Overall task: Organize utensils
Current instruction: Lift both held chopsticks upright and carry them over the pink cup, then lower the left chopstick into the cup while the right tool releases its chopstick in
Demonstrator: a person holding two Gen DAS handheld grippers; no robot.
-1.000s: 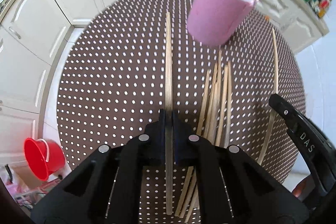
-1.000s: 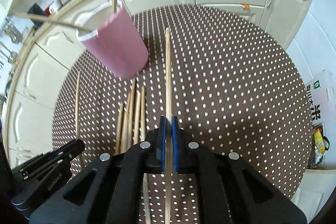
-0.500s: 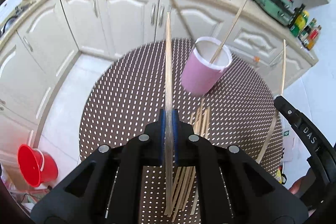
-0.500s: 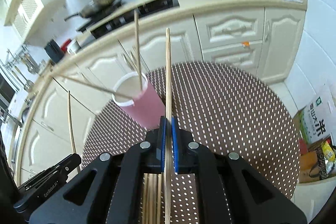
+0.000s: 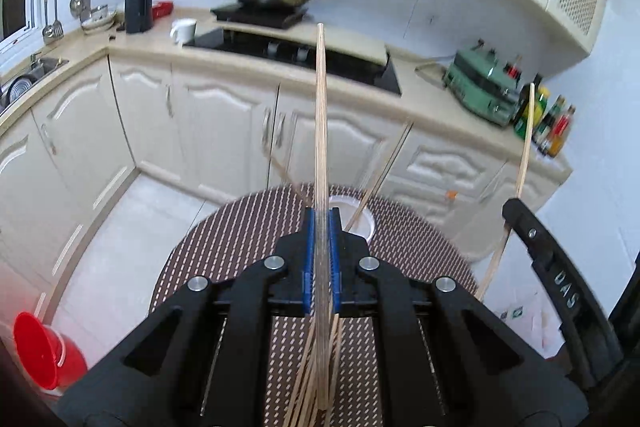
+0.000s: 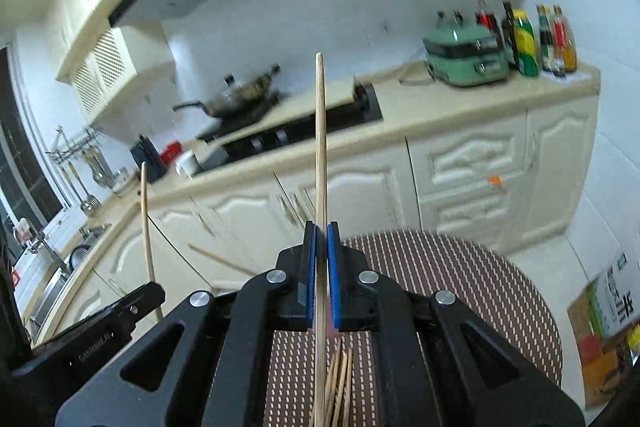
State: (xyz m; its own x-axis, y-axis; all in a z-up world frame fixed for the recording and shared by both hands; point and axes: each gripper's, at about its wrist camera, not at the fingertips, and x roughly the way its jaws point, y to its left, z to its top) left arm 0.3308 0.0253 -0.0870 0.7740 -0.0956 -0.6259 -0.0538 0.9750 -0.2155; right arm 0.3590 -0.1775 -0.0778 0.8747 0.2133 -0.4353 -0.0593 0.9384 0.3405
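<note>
Each claw, left [image 5: 320, 223] and right [image 6: 321, 239], is clamped on one light, stiff, slippery bamboo chopstick [image 5: 321, 131], held low on its shaft. The other chopstick [image 6: 320, 155] fills frame centre.

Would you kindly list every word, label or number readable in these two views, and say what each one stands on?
"DAS": raised letters on the black plastic right claw, seen in the left wrist view.
Embossed word on the black plastic left claw, seen in the right wrist view: too blurred to read.
Green-and-white printed box: large dark characters, blurred.
Sauce bottle labels: too small to read.
</note>
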